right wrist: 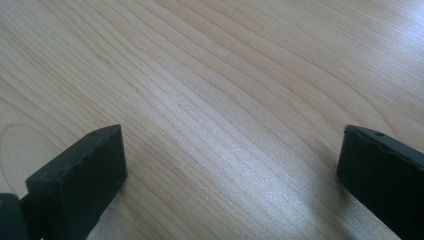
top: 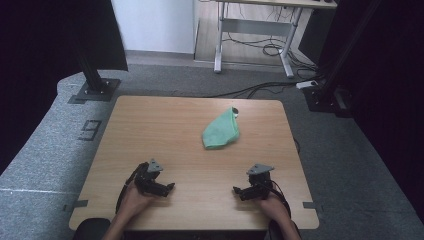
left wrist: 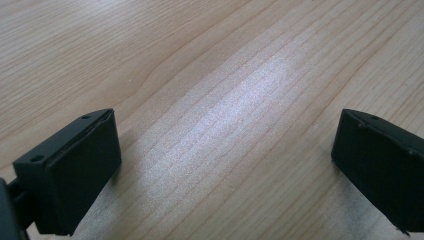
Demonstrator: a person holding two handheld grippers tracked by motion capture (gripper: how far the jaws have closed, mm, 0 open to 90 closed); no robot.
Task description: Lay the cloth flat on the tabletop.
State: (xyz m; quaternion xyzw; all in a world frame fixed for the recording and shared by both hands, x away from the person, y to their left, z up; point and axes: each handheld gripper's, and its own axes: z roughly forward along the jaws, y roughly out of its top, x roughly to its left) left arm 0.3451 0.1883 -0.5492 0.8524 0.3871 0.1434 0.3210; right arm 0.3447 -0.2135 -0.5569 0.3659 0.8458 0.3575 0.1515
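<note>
A crumpled green cloth (top: pixel 221 132) lies on the far right part of the wooden table (top: pixel 165 130). My left gripper (top: pixel 165 189) rests near the front left of the table, held by a hand, well short of the cloth. My right gripper (top: pixel 239 191) rests near the front right, also held by a hand. In the left gripper view the left gripper (left wrist: pixel 225 165) stands open, its jaws wide apart over bare wood. In the right gripper view the right gripper (right wrist: pixel 230 175) is open too, with nothing between its jaws.
A small dark object (top: pixel 235 108) sits just behind the cloth. Black stands (top: pixel 95 85) rise at the far left and far right (top: pixel 325 95) of the table. A desk frame (top: pixel 255 40) with cables stands on the floor beyond.
</note>
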